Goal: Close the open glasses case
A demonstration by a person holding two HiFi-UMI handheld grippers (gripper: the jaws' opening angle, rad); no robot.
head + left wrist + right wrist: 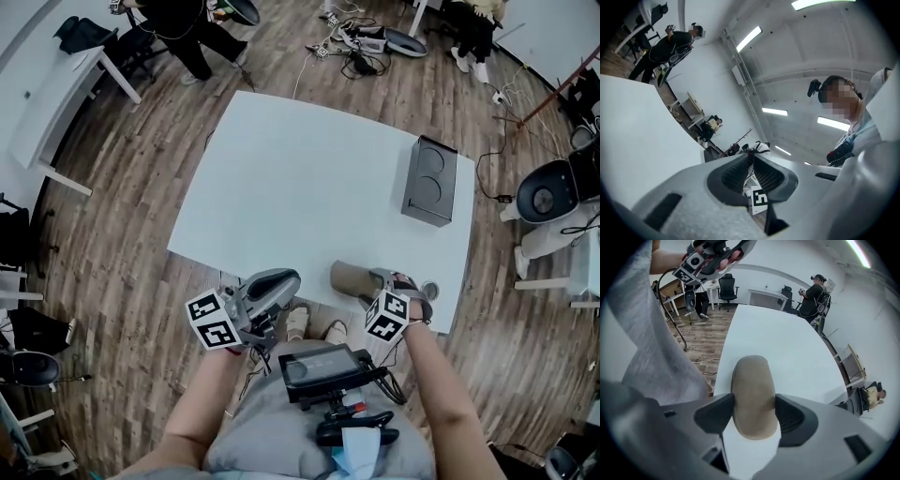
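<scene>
1. Glasses case (354, 279): tan, oblong, lying flat on the white tabletop (300, 178). It sits right at the near edge, right of that edge's middle, toward the near right corner. The lid looks down, with no gap visible in either view that shows it.
2. Right gripper (380, 281): points steeply down onto the case.
3. Right gripper view: the case (753, 397) runs lengthwise away from the camera. The gripper (754, 414) has both fingers clamped on its long sides near the closer end, and the pads touch left and right.
4. Left gripper (291, 279): at the near edge of the tabletop, left of the case and apart from it. It is held above tabletop level, as the right gripper view shows it high in the frame. Its marker cube faces the head camera.
5. Left gripper view: the gripper (752, 161) aims roughly level, with ceiling lights filling the frame. The fingers are clenched together with nothing between them.
6. Dark grey box (430, 180): two round recesses on top, by the right edge of the tabletop, well apart from the case.
7. Black device (323, 367): on the person's front, below both grippers.
8. Wood floor (141, 187) surrounds the tabletop. Another person in black (187, 33) stands beyond the far left corner.
</scene>
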